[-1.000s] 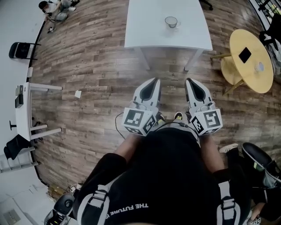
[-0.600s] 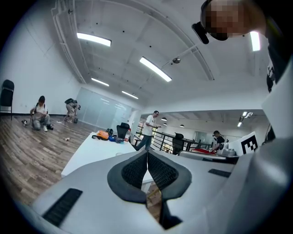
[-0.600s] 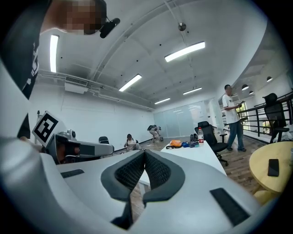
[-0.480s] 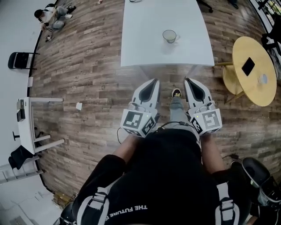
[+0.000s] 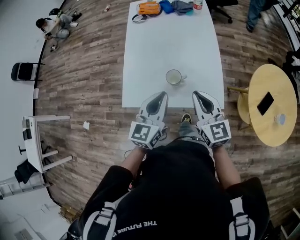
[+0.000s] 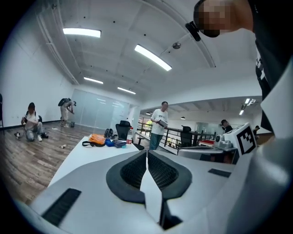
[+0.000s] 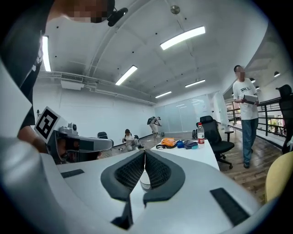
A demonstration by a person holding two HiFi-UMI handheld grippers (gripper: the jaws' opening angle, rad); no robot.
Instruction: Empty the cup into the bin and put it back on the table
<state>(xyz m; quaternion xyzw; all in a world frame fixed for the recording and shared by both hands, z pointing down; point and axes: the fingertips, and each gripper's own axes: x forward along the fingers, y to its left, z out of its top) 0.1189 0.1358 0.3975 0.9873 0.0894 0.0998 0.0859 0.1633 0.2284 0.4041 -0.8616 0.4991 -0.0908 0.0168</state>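
Observation:
A pale cup [image 5: 174, 77] with a handle stands upright on the long white table [image 5: 145, 61], near its front edge. Both grippers are held side by side in front of the person's body, pointing at the table. My left gripper [image 5: 161, 95] is shut and holds nothing; its tip is just at the table's near edge, left of the cup. My right gripper [image 5: 197, 93] is also shut and holds nothing, its tip right of the cup. In the right gripper view the cup [image 7: 144, 183] shows partly through the gap below the closed pads [image 7: 154, 170]. No bin appears in any view.
An orange bag [image 5: 149, 8], dark pouches and a bottle [image 7: 200, 133] lie at the table's far end. A round yellow side table [image 5: 281, 93] with a phone [image 5: 265, 103] stands at the right. A person [image 7: 245, 114] stands beyond an office chair [image 7: 214, 137]. A white desk [image 5: 33, 140] is at the left.
The person has walked forward: the table and cup have come much closer, and the gripper tips now reach the table's near edge. Both grippers stay shut.

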